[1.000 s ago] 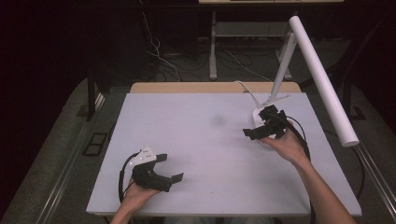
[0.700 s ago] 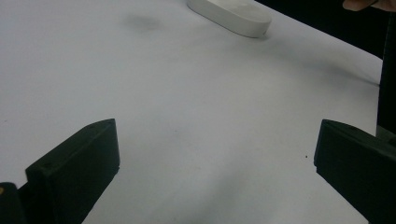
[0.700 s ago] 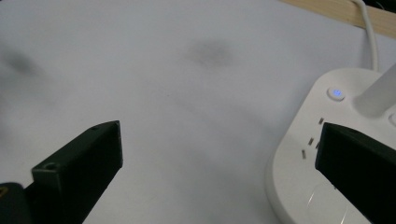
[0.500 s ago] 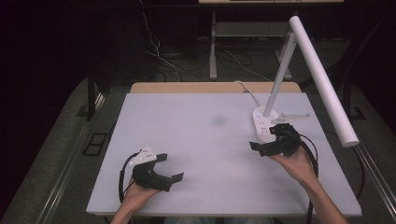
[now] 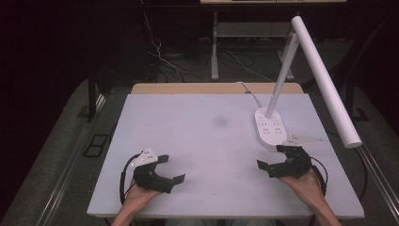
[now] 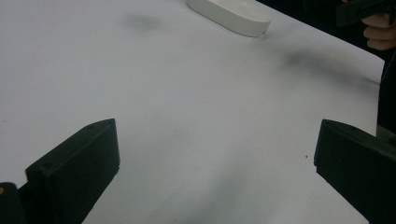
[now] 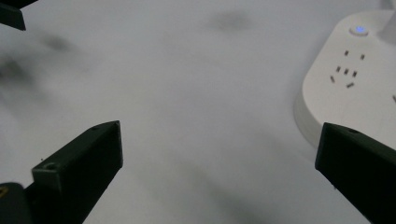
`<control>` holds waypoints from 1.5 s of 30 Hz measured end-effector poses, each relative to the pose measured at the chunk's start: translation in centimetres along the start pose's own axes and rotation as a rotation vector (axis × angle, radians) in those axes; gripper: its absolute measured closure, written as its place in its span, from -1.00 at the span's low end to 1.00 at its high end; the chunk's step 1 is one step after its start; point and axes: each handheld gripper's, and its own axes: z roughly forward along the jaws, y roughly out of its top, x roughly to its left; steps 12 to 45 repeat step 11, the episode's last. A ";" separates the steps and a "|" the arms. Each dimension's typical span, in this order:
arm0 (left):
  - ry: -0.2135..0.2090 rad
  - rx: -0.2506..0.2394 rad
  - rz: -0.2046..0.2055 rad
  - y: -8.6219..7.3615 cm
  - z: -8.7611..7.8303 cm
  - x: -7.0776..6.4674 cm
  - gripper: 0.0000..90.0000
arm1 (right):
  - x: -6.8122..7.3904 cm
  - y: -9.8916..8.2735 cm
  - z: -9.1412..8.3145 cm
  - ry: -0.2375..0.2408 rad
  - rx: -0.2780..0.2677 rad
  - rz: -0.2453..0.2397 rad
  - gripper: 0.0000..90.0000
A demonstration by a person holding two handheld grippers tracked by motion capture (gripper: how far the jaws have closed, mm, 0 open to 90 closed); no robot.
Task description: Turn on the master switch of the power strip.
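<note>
a: high view first. desk lamp base [image 5: 270, 128] sits on the right half of the white table [image 5: 197, 141], its long axis running away from the person, stem rising to a long white light bar [image 5: 324, 80].

b: grippers?

a: right gripper [image 5: 272, 165] is just beside the base's near end, on the near side, jaws spread, pinching nothing. left gripper [image 5: 170, 168] is at the near left, well apart from the lamp, jaws also spread and empty.

b: so right hand is nearer. left gripper view?

a: both black jaws wide apart over bare table. lamp base [image 6: 229, 15] far off at the top, up and to the right of the jaws. the other hand [image 6: 379, 31] shows at the top right corner.

b: right gripper view?

a: jaws spread wide, nothing between them. base [image 7: 348, 88] lies ahead and to the right, partly behind the right jaw, socket slots on top and a small blue-lit button [image 7: 358, 29] at its far end.

b: call?

a: any reach for the base or button looks like a short push forward and right by the right gripper.
</note>
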 end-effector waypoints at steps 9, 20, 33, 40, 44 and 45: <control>0.000 0.008 -0.003 0.0 0.1 0.0 -1.00 | 0.7 -3.4 -1.0 -0.021 -0.027 0.017 -0.99; -0.001 0.007 -0.003 0.0 0.2 0.1 -1.00 | 0.7 -3.7 -1.3 -0.014 -0.034 0.022 -0.99; -0.001 0.007 -0.003 0.0 0.2 0.1 -1.00 | 0.7 -3.7 -1.3 -0.014 -0.034 0.022 -0.99; -0.001 0.007 -0.003 0.0 0.2 0.1 -1.00 | 0.7 -3.7 -1.3 -0.014 -0.034 0.022 -0.99; -0.001 0.007 -0.003 0.0 0.2 0.1 -1.00 | 0.7 -3.7 -1.3 -0.014 -0.034 0.022 -0.99; -0.001 0.007 -0.003 0.0 0.2 0.1 -1.00 | 0.7 -3.7 -1.3 -0.014 -0.034 0.022 -0.99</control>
